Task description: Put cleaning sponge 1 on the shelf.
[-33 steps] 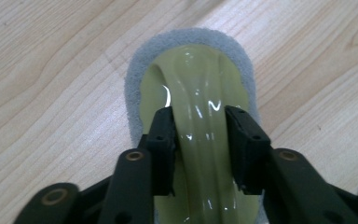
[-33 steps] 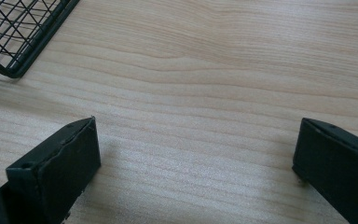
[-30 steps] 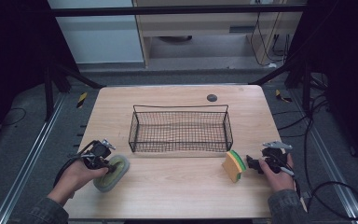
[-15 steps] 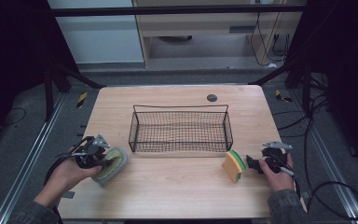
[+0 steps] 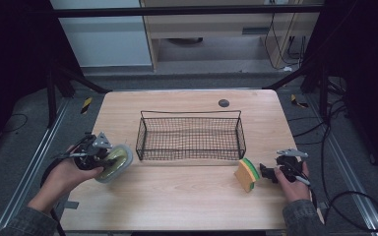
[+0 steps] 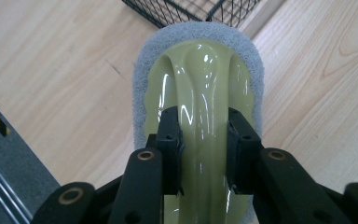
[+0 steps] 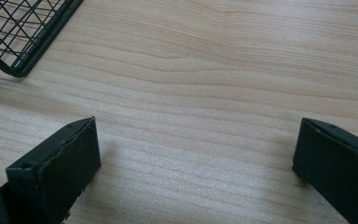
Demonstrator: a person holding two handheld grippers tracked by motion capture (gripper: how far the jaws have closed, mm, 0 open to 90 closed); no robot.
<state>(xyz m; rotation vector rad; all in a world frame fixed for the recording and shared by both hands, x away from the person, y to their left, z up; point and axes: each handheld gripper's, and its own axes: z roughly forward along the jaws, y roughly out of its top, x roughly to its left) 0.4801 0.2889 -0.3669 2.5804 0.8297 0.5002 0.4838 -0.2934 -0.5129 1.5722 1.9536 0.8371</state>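
While the left claw (image 6: 204, 140) pinched the scrubber's (image 6: 200, 70) glossy handle, it risked slipping free. The right claw (image 7: 196, 154) stood open, empty, beside the sponge (image 5: 246, 173).

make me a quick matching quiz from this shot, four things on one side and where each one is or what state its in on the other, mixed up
Things
1. scrubber with the yellow-green handle
2. wire basket
3. sponge
4. right tongs

Places or states
A. open, bare wood between the jaws
B. standing on edge on the table, just off the basket's near right corner
C. empty, in the middle of the table
D. clamped by its handle in the left tongs, near the table's left edge

Pairs: 1-D, 2-C, 3-B, 4-A
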